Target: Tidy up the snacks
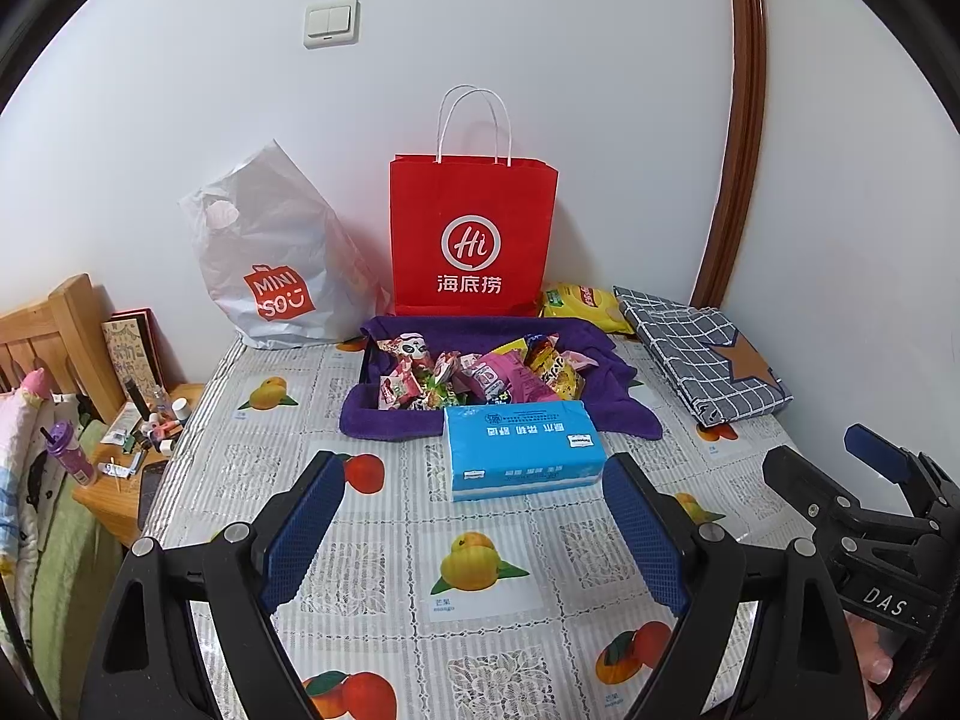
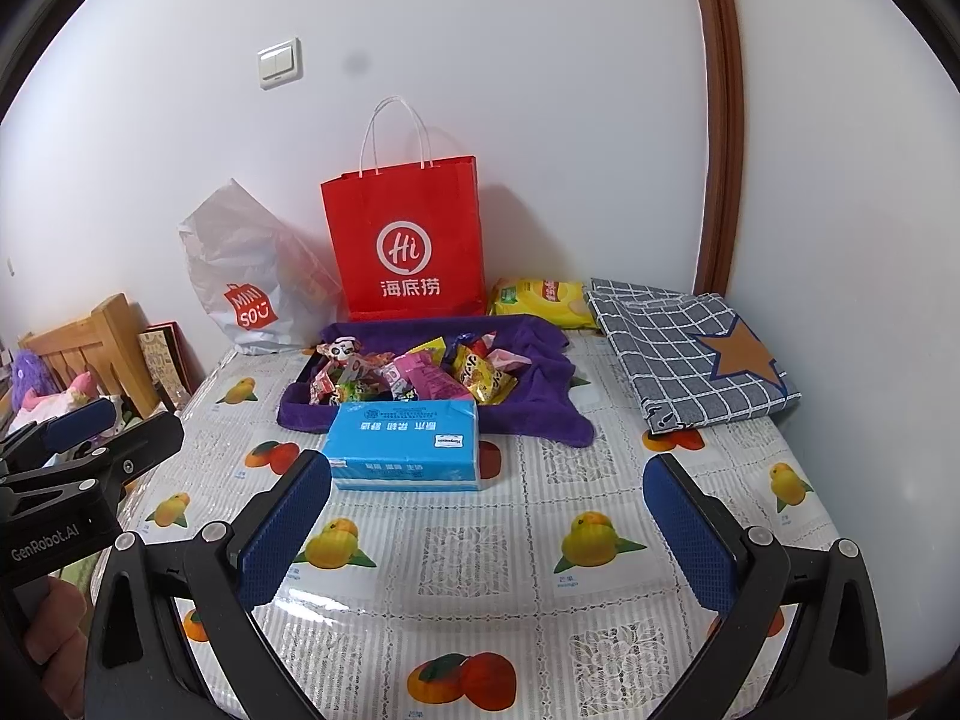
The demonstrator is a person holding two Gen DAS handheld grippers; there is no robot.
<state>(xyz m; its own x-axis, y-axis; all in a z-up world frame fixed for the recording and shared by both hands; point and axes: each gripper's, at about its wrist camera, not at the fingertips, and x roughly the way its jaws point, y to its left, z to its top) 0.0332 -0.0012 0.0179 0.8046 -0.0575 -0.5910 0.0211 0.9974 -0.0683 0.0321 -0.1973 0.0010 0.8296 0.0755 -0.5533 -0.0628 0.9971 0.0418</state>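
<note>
A pile of colourful snack packets (image 1: 480, 378) (image 2: 414, 378) lies in a tray lined with a purple cloth (image 1: 618, 384) (image 2: 540, 384) at the back of the table. A blue tissue pack (image 1: 522, 450) (image 2: 402, 444) lies in front of it. A yellow chip bag (image 1: 582, 303) (image 2: 540, 297) lies behind, beside a red paper bag (image 1: 474, 234) (image 2: 408, 240). My left gripper (image 1: 474, 510) is open and empty above the table, short of the tissue pack. My right gripper (image 2: 489, 510) is open and empty, just right of the tissue pack.
A white MINISO plastic bag (image 1: 270, 264) (image 2: 246, 282) leans on the wall at the back left. A folded grey checked cloth (image 1: 702, 354) (image 2: 690, 354) lies at the back right. A wooden nightstand with small bottles (image 1: 132, 438) and a bed stand left of the table.
</note>
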